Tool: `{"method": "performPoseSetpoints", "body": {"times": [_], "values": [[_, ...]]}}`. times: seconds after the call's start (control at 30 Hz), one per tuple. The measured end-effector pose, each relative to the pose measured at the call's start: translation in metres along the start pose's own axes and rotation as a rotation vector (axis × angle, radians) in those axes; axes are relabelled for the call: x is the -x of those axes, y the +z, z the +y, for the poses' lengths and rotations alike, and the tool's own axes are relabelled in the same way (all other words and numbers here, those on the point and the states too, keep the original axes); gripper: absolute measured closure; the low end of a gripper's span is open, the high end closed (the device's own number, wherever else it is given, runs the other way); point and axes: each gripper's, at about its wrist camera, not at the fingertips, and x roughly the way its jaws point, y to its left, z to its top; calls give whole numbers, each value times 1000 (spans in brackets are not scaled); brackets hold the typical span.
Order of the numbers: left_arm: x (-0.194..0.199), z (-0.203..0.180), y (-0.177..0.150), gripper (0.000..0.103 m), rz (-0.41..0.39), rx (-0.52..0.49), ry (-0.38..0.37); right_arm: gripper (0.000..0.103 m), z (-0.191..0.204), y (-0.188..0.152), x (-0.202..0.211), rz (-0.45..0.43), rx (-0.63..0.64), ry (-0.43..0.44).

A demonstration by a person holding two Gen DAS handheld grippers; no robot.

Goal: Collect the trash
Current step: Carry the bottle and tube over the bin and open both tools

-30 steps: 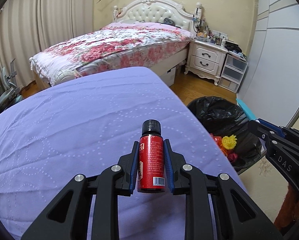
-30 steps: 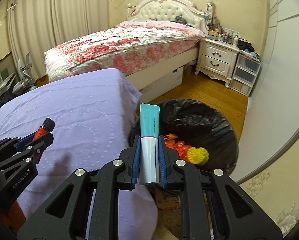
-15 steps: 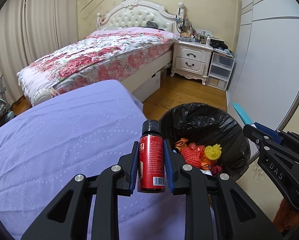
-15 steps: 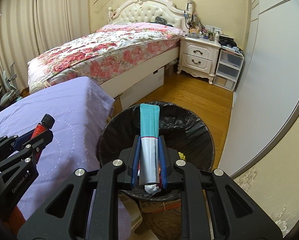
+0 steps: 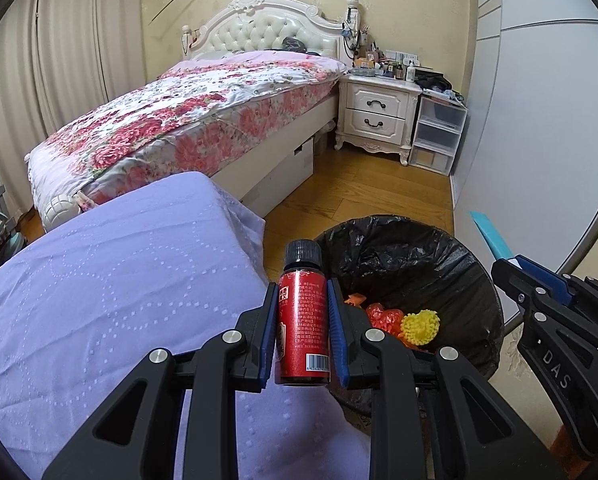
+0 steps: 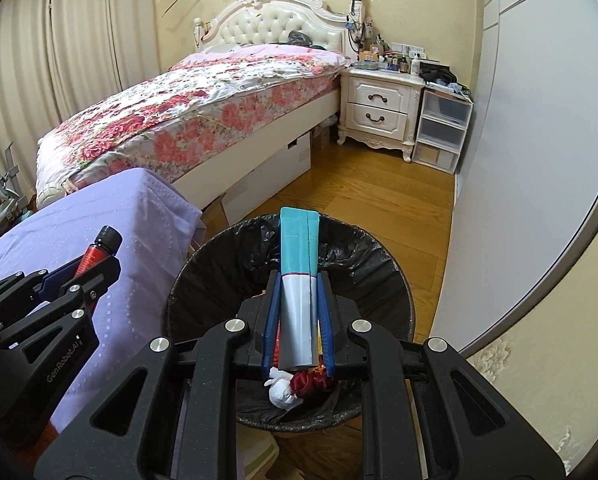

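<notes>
I am holding my right claw, clamped on an upright teal sachet, directly over the black-lined bin, nearer than my left claw gripping a red bottle.

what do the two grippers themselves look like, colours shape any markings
Both are matte black plastic with triangular cut-outs in the linkage arms and round silver bolt heads at the joints. The fingers carry ribbed blue pads. The left gripper shows "GenRobot.AI" in pale lettering on its side in the right wrist view; the right gripper shows "DAS" in the left wrist view. No cables or sleeves are visible.
</notes>
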Motion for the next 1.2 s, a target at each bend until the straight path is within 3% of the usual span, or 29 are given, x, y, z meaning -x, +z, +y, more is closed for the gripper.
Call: {"method": "performPoseSetpoints", "body": {"times": [0.4, 0.47, 0.53, 0.57, 0.67, 0.7, 1.03, 1.1, 1.2], "values": [[-19, -14, 5, 78, 25, -35, 9, 84, -8, 4, -20, 15, -27, -11], [-21, -16, 5, 71, 37, -41, 16, 84, -10, 3, -24, 21, -31, -18], [-20, -16, 4, 47, 30, -35, 24, 83, -13, 2, -27, 29, -36, -23], [-19, -15, 3, 44, 22, -31, 29, 82, -14, 1, -28, 34, -39, -25], [-19, -14, 2, 37, 25, -25, 34, 67, -15, -1, -28, 27, -46, -37], [-18, -13, 2, 33, 22, -22, 36, 67, -16, -1, -27, 27, -47, -38], [-10, -4, -6, 27, 20, -5, 57, 48, -16, -3, -12, -9, -49, -59], [-5, -2, -8, 26, 13, 1, 66, 33, -17, -5, -6, -30, -65, -65], [4, 3, -11, 25, -3, 11, 69, 20, -19, -10, 5, -70, -100, -73]]}}
